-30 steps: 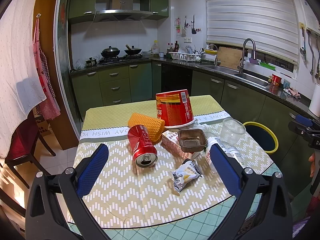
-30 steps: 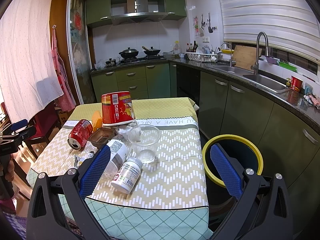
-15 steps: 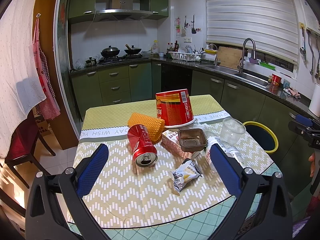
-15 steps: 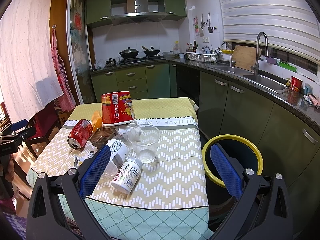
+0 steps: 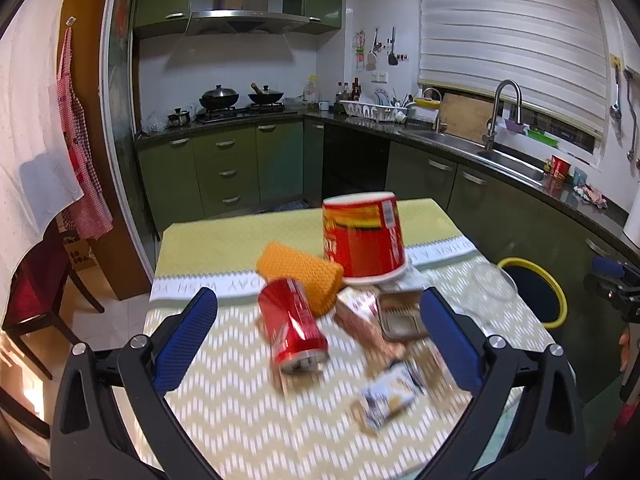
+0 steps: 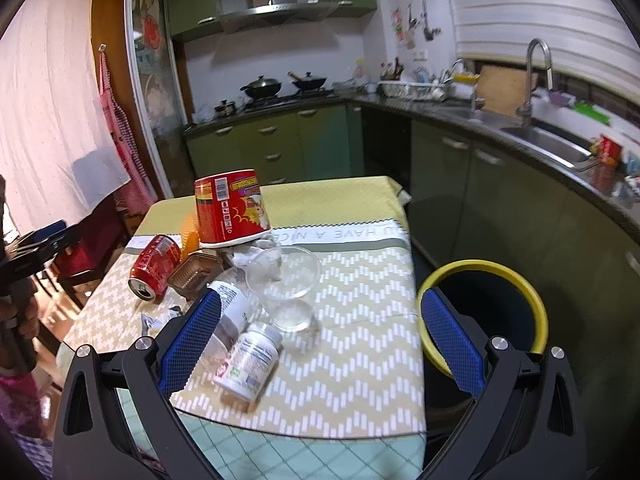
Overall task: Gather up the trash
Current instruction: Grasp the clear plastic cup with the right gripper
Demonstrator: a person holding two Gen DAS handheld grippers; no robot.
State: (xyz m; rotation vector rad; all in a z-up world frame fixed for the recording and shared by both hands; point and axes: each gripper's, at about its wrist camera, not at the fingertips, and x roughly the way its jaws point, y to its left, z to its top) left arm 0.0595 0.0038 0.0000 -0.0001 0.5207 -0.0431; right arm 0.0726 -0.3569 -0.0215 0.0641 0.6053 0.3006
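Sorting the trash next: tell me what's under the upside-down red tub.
The red tub stands rim-down on crumpled clear plastic, beside the orange sponge. Whatever is inside it is hidden.

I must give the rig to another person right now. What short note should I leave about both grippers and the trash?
Left gripper: open, empty, aimed at the red soda can lying on its side.
Right gripper: open, empty, above the white pill bottle and the clear plastic cup.
On the table too: upside-down red paper bucket, foil tray, snack wrapper.
Yellow-rimmed bin stands beside the table, right side.
Done: nothing visibly collected. Left: every piece goes into the bin.
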